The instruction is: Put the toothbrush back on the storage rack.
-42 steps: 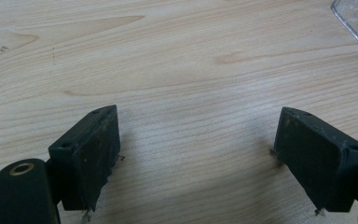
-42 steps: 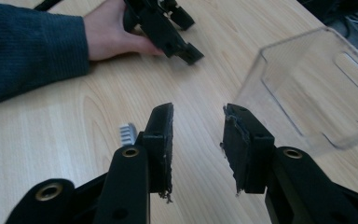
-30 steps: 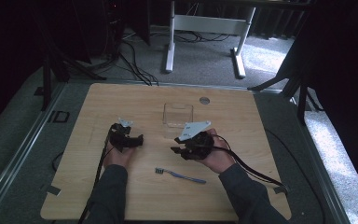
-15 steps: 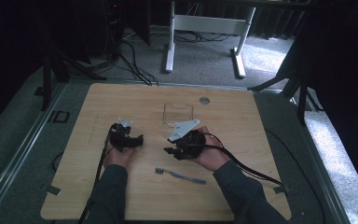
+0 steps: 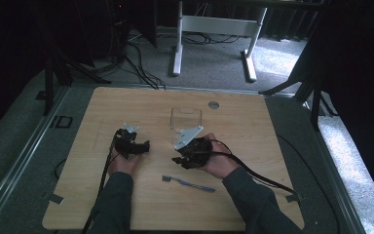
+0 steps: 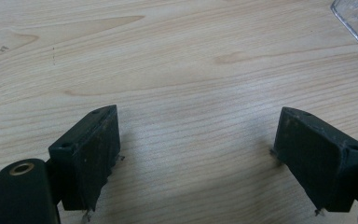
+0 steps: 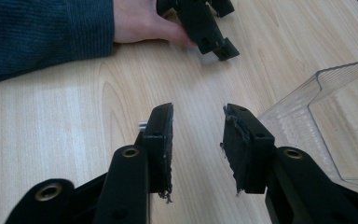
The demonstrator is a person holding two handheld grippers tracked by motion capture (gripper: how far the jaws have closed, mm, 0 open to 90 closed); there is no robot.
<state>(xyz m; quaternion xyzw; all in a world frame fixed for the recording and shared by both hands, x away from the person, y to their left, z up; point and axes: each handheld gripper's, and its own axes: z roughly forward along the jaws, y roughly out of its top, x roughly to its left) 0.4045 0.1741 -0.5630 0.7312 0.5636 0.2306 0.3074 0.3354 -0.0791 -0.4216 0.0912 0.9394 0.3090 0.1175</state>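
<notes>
right fingers [image 7: 196, 140] half open, empty, angled toward toothbrush [image 5: 188, 183] | left fingers [image 6: 196, 154] wide, empty, resting on desk [image 5: 272, 146] | clear box [image 5: 185, 119] waits just beyond

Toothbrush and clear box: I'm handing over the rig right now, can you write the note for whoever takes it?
Left gripper: open, empty, resting on the table.
Right gripper: open, nothing between its pads, beside the clear box.
Toothbrush: flat on the table near the front edge, between the two forearms, untouched.
Done: nothing picked up.
Left: probably grasp the toothbrush and put it in the box, which is empty.
</notes>
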